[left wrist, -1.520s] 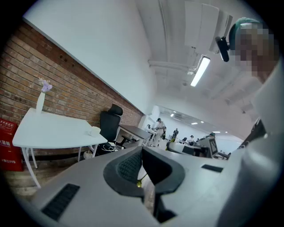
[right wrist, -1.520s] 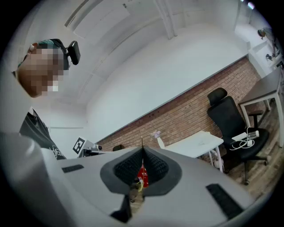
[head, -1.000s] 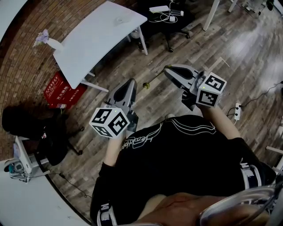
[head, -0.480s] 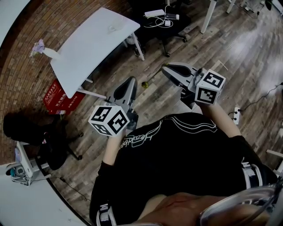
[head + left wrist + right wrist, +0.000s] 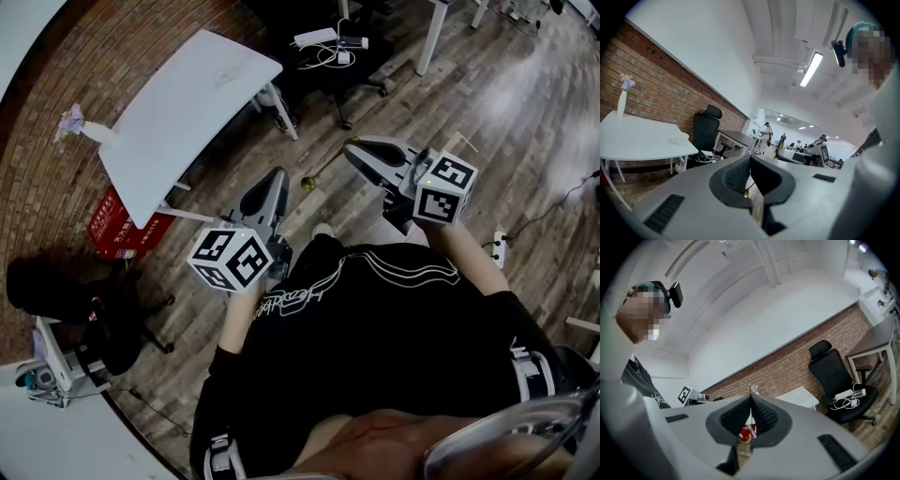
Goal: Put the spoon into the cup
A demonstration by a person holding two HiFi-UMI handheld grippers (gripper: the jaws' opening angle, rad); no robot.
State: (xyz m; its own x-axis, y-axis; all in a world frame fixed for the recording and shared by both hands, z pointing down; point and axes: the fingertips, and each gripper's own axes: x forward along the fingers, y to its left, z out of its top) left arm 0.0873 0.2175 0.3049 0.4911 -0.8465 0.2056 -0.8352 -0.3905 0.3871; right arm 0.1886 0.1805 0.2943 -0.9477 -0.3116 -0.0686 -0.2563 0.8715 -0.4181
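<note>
Right gripper (image 5: 356, 148), fingers clenched on the handle tip of a slim golden spoon (image 5: 326, 166) in mid-air, well apart from the cup (image 5: 680, 138) on the white counter (image 5: 637, 136); left gripper (image 5: 277, 178) fingers pressed together on nothing; the spoon looks light, stiff and slick, so a firm handle pinch seems apt.

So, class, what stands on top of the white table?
On the white table stand a white cup near one end and a slim vase of purple flowers at the other. The cup's inside is hidden.

Spoon (image 5: 321, 172) gold; cup (image 5: 680, 138) and table (image 5: 178, 112) white. Left gripper (image 5: 277, 175) and right gripper (image 5: 352, 146) are grey, with black-and-white marker cubes. Box (image 5: 117, 225) red, perhaps white-printed.
</note>
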